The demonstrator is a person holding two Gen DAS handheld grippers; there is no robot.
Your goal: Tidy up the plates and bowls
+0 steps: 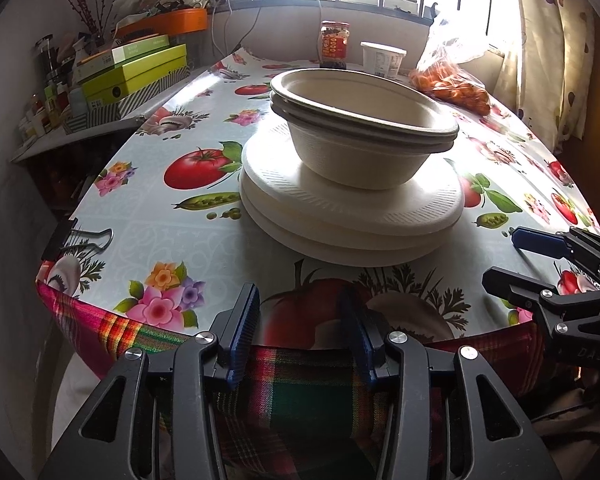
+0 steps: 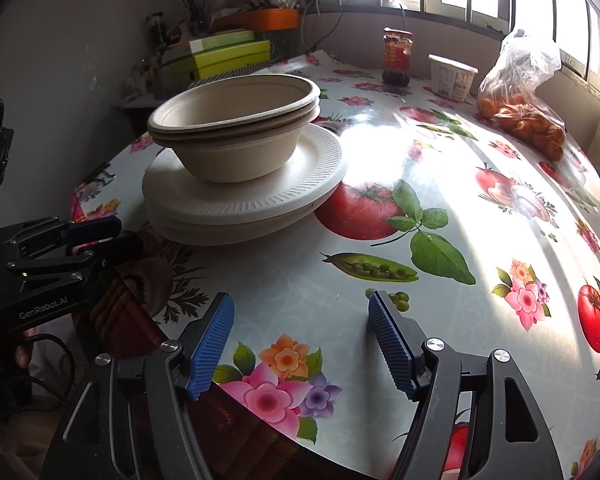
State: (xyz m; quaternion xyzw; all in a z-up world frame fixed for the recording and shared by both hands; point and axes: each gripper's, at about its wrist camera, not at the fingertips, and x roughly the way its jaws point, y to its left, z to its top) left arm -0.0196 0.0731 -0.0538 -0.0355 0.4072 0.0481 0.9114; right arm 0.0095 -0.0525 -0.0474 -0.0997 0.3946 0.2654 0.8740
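Nested paper bowls [image 1: 360, 136] sat on stacked paper plates [image 1: 340, 216] at twelve o'clock from the left gripper [image 1: 300, 332]. Left and right gripper [image 2: 304, 344] jaws stood apart, holding nothing.

Nested beige bowls [image 1: 364, 140] stand upright atop stacked white ribbed plates [image 1: 340, 216], near the table edge.

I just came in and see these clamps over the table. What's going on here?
A person holds a two-finger gripper in each hand at the table's near edge. The left gripper and right gripper are both open and empty. The nested bowls sit stacked on the pile of plates on the tablecloth, neither gripper touching them.
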